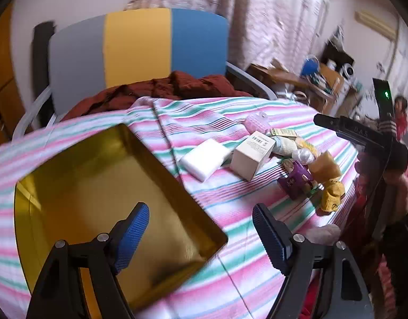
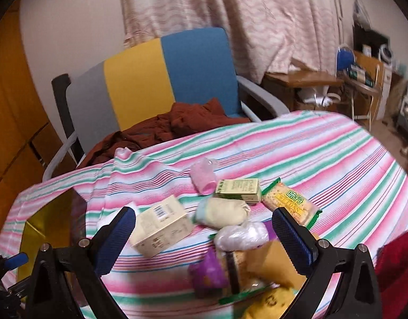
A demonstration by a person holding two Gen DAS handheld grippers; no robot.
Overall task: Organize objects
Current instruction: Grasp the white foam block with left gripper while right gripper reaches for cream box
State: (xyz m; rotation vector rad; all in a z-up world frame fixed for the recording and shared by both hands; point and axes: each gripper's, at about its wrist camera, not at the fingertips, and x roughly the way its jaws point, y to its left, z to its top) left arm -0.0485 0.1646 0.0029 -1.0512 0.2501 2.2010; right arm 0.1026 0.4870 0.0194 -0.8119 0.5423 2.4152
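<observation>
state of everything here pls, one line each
gold tin: open, empty
left gripper: open, holding nothing
right gripper: open, holding nothing
cream box: closed, lying on its side
cracker packet: sealed, lying flat
green box: closed, lying flat
</observation>
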